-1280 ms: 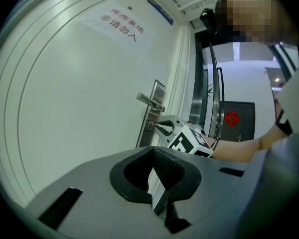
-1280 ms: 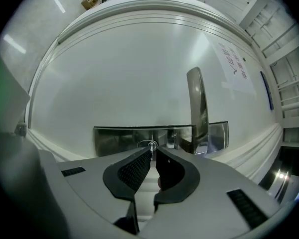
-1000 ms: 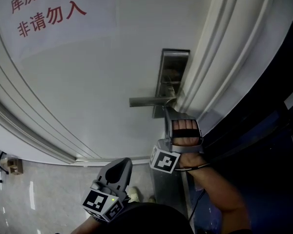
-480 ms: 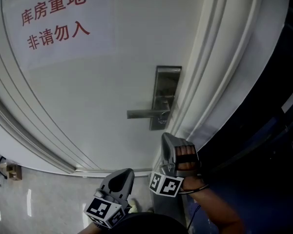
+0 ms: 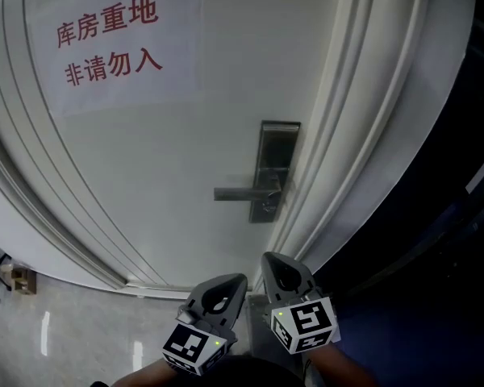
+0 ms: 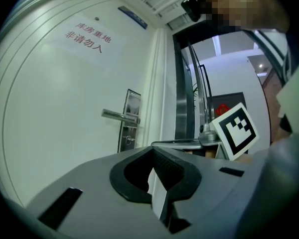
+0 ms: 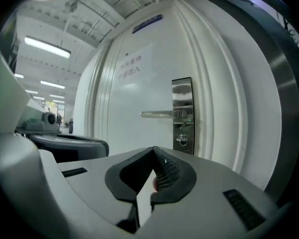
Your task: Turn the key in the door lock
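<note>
Head view: I'm holding the left gripper [image 5: 228, 287] and the right gripper [image 5: 276, 263] low and side by side. The lock plate [image 5: 276, 168] is sitting well ahead of the right one.

Left gripper view: the jaws are pressing together and gripping nothing.

Right gripper view: these jaws are also pinching together on nothing. The key [image 7: 181, 140] is sitting in the lock straight ahead, under the handle [image 7: 162, 114], well apart from my tips.
</note>
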`<state>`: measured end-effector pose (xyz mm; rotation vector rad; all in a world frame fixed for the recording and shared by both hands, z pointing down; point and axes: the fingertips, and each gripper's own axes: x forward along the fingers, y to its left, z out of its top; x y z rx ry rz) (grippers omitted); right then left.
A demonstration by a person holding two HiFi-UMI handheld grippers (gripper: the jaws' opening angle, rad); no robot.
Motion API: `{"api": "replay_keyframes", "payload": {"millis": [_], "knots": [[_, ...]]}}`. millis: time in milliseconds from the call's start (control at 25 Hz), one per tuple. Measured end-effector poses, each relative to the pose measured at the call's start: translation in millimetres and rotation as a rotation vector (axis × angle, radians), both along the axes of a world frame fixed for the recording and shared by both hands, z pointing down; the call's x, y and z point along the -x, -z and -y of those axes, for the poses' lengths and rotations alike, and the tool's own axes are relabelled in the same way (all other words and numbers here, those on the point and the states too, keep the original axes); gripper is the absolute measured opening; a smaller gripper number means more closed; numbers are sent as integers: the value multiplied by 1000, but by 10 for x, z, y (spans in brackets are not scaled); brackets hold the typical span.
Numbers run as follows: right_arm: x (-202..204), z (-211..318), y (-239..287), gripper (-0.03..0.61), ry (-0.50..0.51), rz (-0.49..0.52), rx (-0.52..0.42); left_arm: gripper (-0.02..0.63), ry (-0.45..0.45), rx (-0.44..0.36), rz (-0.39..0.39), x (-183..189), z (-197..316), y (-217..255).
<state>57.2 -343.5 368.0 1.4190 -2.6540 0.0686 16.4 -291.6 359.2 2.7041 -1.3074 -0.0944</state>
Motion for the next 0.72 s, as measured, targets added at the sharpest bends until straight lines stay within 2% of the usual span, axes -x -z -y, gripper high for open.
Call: {"api": "replay_keyframes", "payload": {"millis": [120, 200, 720], "knots": [[-46, -37, 17, 12, 15, 110, 67, 3, 0, -5, -16, -27, 19, 87], [-72, -58, 15, 14, 21, 148, 88, 3, 1, 1, -23, -43, 23, 108], [-143, -113, -2, 13, 42, 152, 93, 3, -4, 10, -4, -163, 12, 52]]}}
